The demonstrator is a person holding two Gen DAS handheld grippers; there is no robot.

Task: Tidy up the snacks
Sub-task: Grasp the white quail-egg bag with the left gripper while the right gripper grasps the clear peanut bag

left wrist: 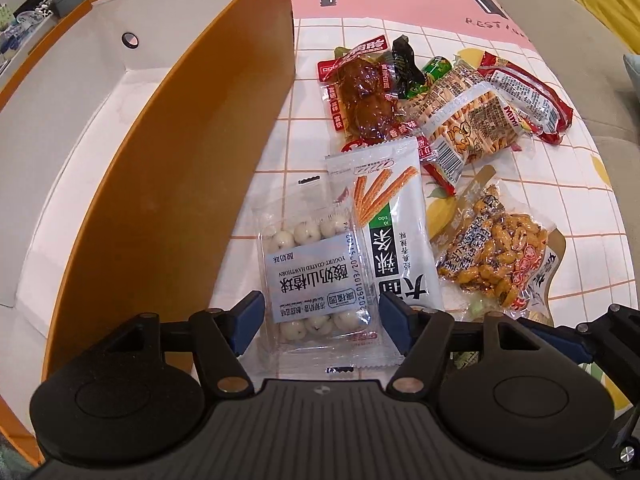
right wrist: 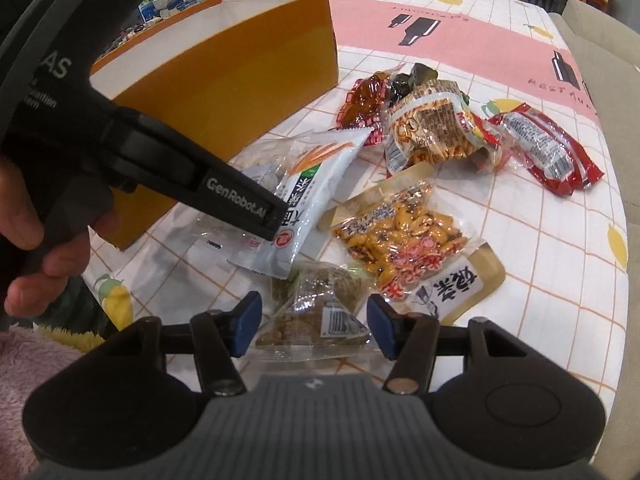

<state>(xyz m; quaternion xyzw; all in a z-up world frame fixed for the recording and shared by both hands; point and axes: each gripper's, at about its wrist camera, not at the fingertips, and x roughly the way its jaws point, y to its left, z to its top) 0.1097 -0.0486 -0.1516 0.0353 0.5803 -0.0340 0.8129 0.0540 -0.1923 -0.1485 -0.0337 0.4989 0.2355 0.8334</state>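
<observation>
Hovering beside one orange box (left wrist: pixel 168 184) on the checked tablecloth (left wrist: pixel 304 148), the left gripper (left wrist: pixel 320 322) stands released, jaws spread either side of one clear hawthorn-ball packet (left wrist: pixel 316 276) without pressing it. Just right of that packet lie one white spicy-stick pouch (left wrist: pixel 394 216) and one peanut pack (left wrist: pixel 496 256). Nearer the person, the right gripper (right wrist: pixel 312 326) brackets one clear triangular packet (right wrist: pixel 316 312); whether its pads clamp cannot be told.
</observation>
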